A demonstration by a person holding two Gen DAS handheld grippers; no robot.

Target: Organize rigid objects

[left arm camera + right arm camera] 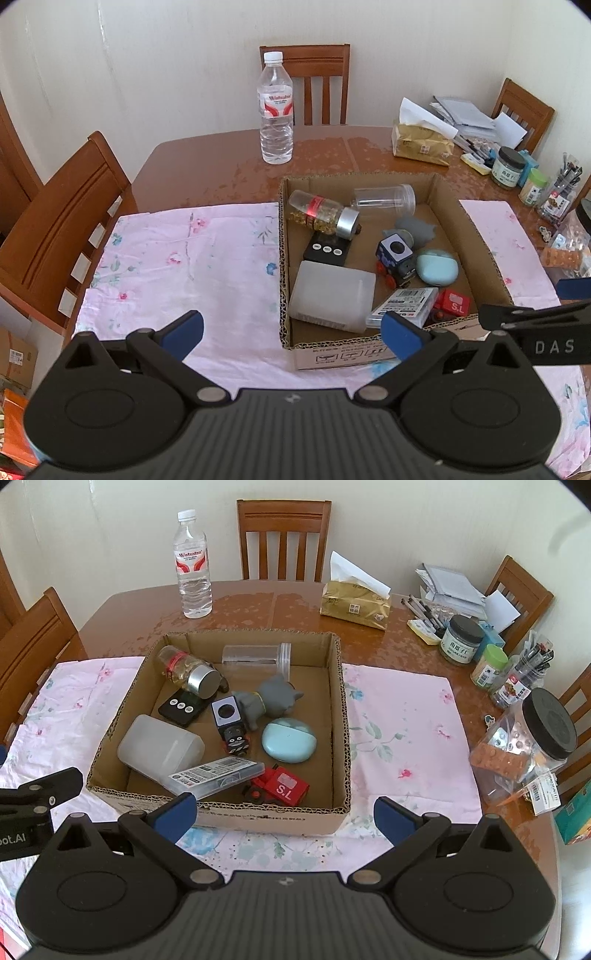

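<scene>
Rigid objects are gathered in the open brown cardboard box [340, 716].
Both tongs, the left gripper [291, 332] and the right gripper [282, 814], are held spread and empty near it, presumably between picks.

Glossy wooden table [388, 653], its varnish patchy. Thin floral cotton cloth [399, 716], matt and creased. Corrugated cardboard box [338, 716], rough cut edges. Inside, a frosted plastic tub [159, 747], a clear plastic jar [256, 657], a brushed metal cap [203, 681], a smooth matt rubbery figure [273, 698].
</scene>
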